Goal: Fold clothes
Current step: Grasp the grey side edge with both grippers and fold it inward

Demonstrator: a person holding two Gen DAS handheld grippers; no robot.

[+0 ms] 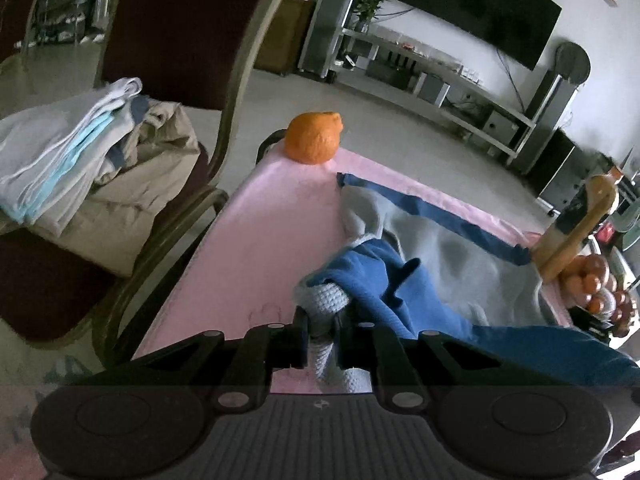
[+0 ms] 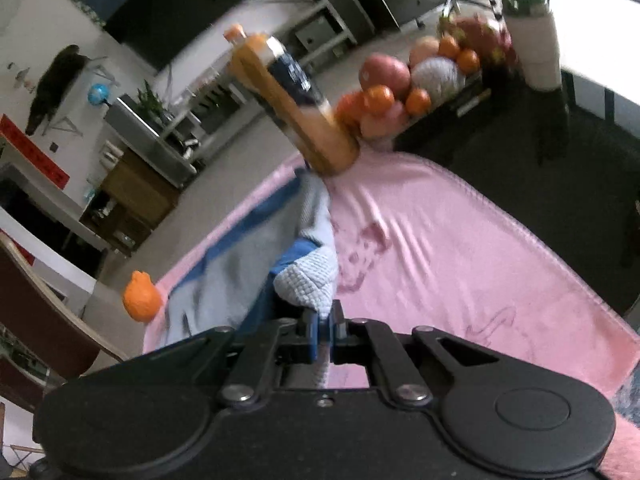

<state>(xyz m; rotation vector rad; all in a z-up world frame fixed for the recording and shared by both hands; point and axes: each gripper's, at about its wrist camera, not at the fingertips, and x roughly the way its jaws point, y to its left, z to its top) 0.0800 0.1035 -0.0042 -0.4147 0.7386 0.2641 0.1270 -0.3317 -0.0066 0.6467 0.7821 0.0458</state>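
Note:
A grey garment with blue trim (image 1: 452,248) lies bunched on the pink cloth (image 1: 272,216) that covers the table. My left gripper (image 1: 322,330) is shut on a grey knitted part of the garment and holds it just above the cloth. My right gripper (image 2: 323,330) is shut on another grey and blue part of the same garment (image 2: 308,276), which hangs down towards the table's far edge. The pink cloth (image 2: 460,248) spreads to the right of it.
An orange (image 1: 314,138) sits at the table's far corner, also in the right wrist view (image 2: 142,297). A juice bottle (image 2: 292,108) and a fruit pile (image 2: 404,88) stand at the far edge. A chair (image 1: 168,80) on the left holds folded clothes (image 1: 88,168).

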